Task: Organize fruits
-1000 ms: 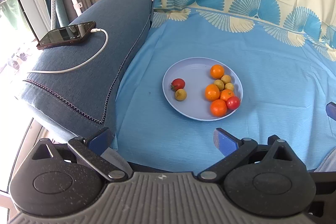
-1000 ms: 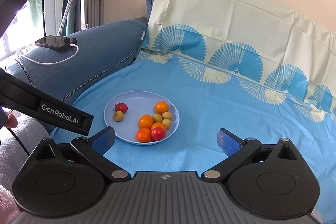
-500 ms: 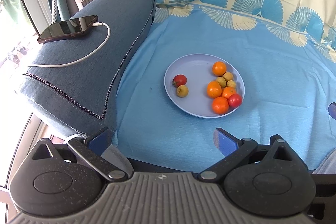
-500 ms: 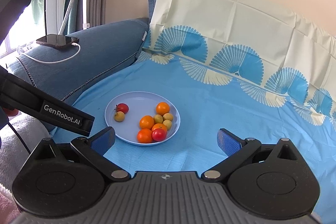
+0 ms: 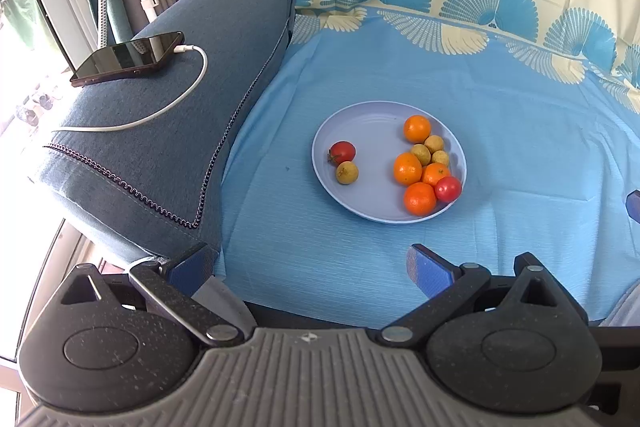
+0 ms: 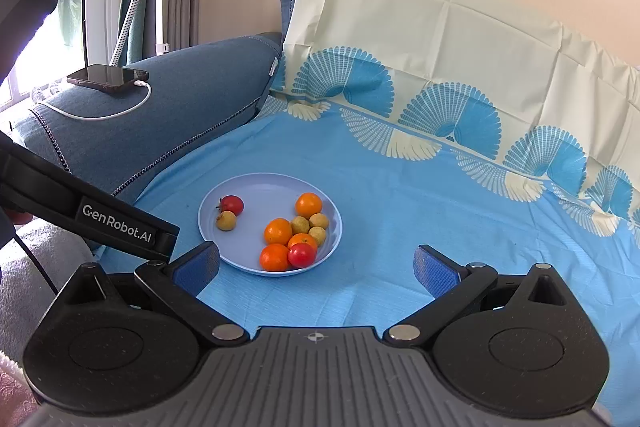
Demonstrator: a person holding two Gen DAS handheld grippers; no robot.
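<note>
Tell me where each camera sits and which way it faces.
Left wrist: on the left hand-held gripper, looking down across the sheet at the plate; its open fingers show.
Right wrist: on the right hand-held gripper, lower and further right, facing the plate and wall; its open fingers and the left unit's arm show.
Shared: plate, fruit, phone, armrest.

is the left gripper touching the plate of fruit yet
Apart. In the left wrist view the left hand-held gripper is open, with bare blue cloth showing between its fingertips and the plate.
</note>
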